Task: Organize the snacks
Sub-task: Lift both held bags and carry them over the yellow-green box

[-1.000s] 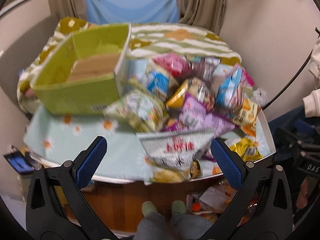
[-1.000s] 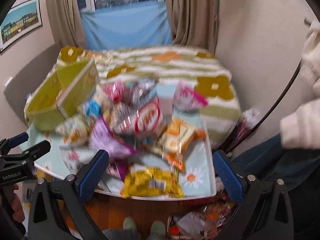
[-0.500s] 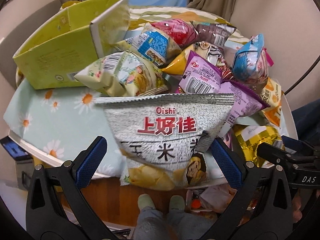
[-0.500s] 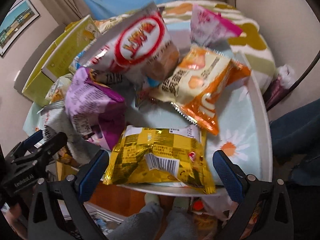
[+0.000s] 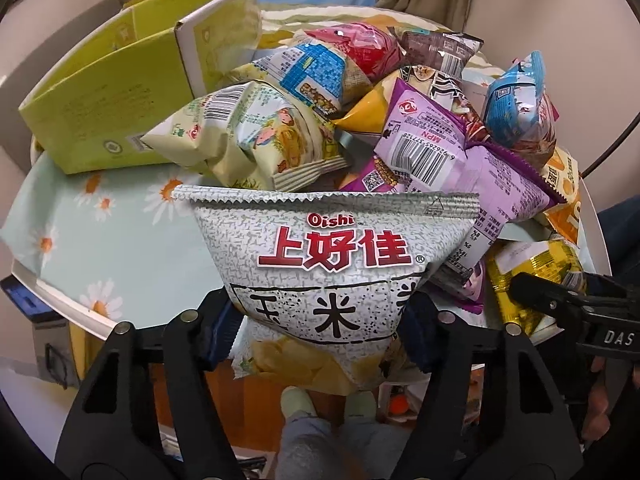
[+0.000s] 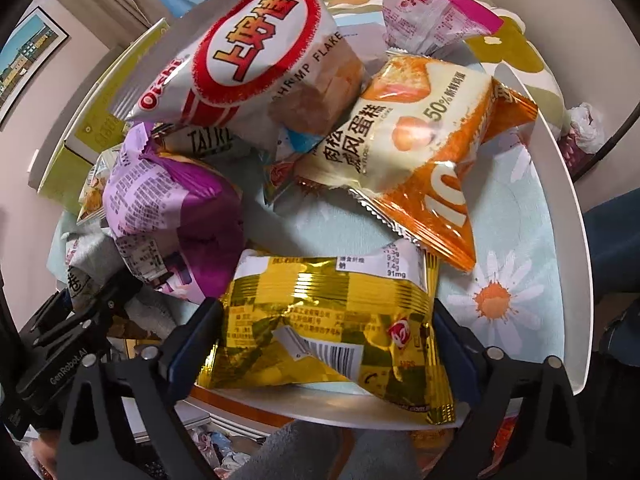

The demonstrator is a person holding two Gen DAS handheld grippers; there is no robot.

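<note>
Snacks are being picked up: our left gripper is closing on the grey corn-chip bag at 6 o'clock, our right gripper narrowing around the gold packet. Next, we judge, both lift toward the green box at 10 o'clock.

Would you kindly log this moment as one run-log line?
left gripper: closing, pinching grey Oishi bag | right gripper: closing around gold packet | green box: upright behind pile
</note>
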